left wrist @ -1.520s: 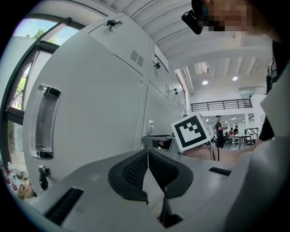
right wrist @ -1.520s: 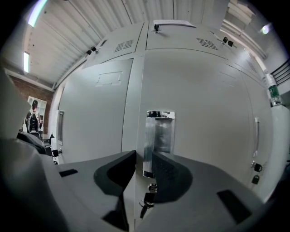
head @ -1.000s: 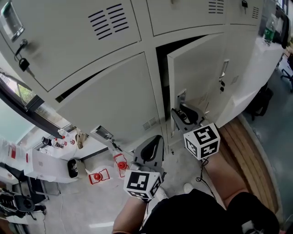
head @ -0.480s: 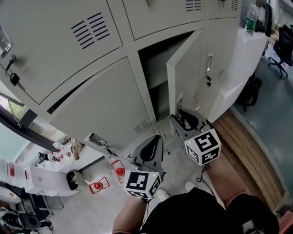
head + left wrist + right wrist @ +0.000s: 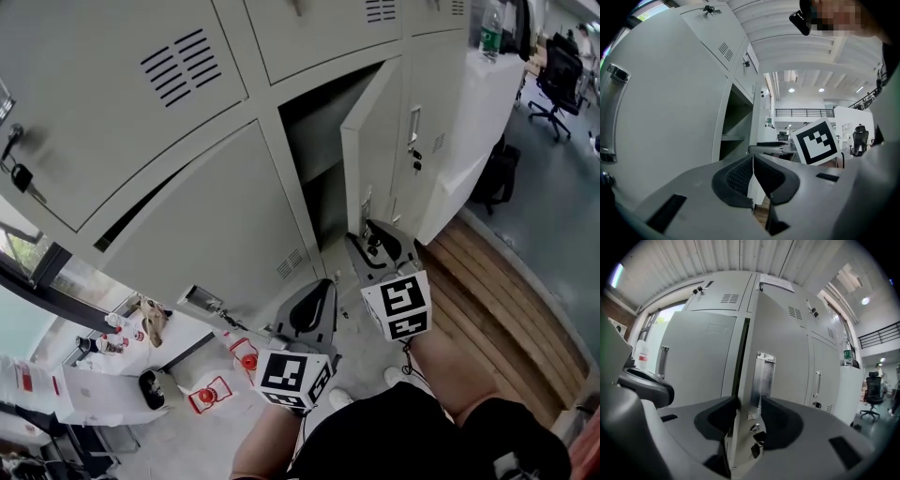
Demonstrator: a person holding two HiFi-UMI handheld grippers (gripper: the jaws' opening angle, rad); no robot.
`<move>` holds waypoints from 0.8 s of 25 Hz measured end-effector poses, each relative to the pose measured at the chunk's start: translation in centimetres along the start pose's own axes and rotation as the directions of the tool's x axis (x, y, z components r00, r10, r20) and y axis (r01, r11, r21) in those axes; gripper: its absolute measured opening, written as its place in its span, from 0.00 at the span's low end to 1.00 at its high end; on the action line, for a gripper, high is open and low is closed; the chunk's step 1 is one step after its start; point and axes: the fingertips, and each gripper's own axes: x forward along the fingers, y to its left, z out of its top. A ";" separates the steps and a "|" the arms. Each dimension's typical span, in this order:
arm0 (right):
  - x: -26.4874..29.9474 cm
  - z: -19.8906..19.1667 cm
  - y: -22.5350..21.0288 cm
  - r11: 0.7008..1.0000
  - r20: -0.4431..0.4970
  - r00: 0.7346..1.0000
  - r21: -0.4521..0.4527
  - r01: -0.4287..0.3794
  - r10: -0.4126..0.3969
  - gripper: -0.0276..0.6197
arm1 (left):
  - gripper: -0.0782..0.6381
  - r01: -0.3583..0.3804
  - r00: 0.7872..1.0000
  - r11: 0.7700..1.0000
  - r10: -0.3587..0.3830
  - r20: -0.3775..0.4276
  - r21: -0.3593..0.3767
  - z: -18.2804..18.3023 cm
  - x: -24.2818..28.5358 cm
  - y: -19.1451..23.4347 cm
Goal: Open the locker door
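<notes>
— Grey locker bank (image 5: pixel 112 94) fills the wall ahead, plank floor (image 5: pixel 497 291) below. Nearest me is the left gripper (image 5: pixel 312 314): jaws together, nothing in them, low in front of the neighbouring door (image 5: pixel 216 216).

— And the right?

— My right gripper (image 5: pixel 380 246) is at the free edge of the locker door (image 5: pixel 375 141). Its jaws have just been opening and now stand wide. The door edge and its metal handle plate (image 5: pixel 765 376) sit between the pads, but I don't read them as clamped on it.

— Where's the door relative to you?

— Straight ahead of the right gripper. The free edge is upright and runs top to bottom through the jaw gap. The hinge is on the far side, to my right. The dark compartment (image 5: pixel 314 141) opens to the left of the edge. Door's partly swung out, with a key and tag (image 5: pixel 757 439) hanging under the plate.

— Which hand finishes?

— Right. It's on the edge, and the left is well apart and lower. My read is the door has to swing further right about the hinge, so the push goes on its inner face. Risk: the edge slips out of the loose jaws.
</notes>
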 end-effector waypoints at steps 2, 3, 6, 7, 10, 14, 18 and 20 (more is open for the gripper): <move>-0.3 -0.1 -0.1 1.000 -0.001 1.000 0.003 0.021 -0.021 0.36 | 0.14 0.009 1.000 1.000 -0.009 -0.005 -0.004 -0.3 -0.2 0.4; -0.5 -0.2 -0.2 1.000 -0.002 1.000 0.006 0.030 -0.030 0.36 | 0.14 0.015 1.000 1.000 -0.015 -0.008 -0.006 -0.4 -0.3 0.6; -1.0 -0.5 -0.5 0.999 -0.006 0.999 0.019 0.050 -0.050 0.36 | 0.14 0.035 0.999 0.999 -0.036 -0.011 -0.013 -0.6 -0.3 0.8; -1.3 -0.5 -0.6 0.998 -0.008 0.998 0.021 0.057 -0.056 0.36 | 0.14 0.043 0.999 0.999 -0.044 -0.011 -0.015 -0.7 -0.3 0.7; -2.2 -0.7 -1.2 0.996 -0.014 0.997 0.022 0.082 -0.081 0.36 | 0.14 0.074 0.997 0.997 -0.074 -0.014 -0.021 -0.8 0.0 0.2; -3.8 -1.1 -2.3 0.993 -0.021 0.993 0.025 0.120 -0.119 0.35 | 0.14 0.117 0.993 0.993 -0.117 -0.017 -0.024 -1.0 0.4 -1.0; -5.6 -1.6 -4.1 0.985 -0.026 0.985 0.035 0.170 -0.169 0.35 | 0.14 0.150 0.988 0.988 -0.150 -0.020 -0.024 -1.1 0.9 -2.2; -6.6 -2.0 -5.2 0.979 -0.027 0.980 0.046 0.197 -0.196 0.34 | 0.14 0.163 0.986 0.986 -0.164 -0.022 -0.023 -1.2 1.1 -2.8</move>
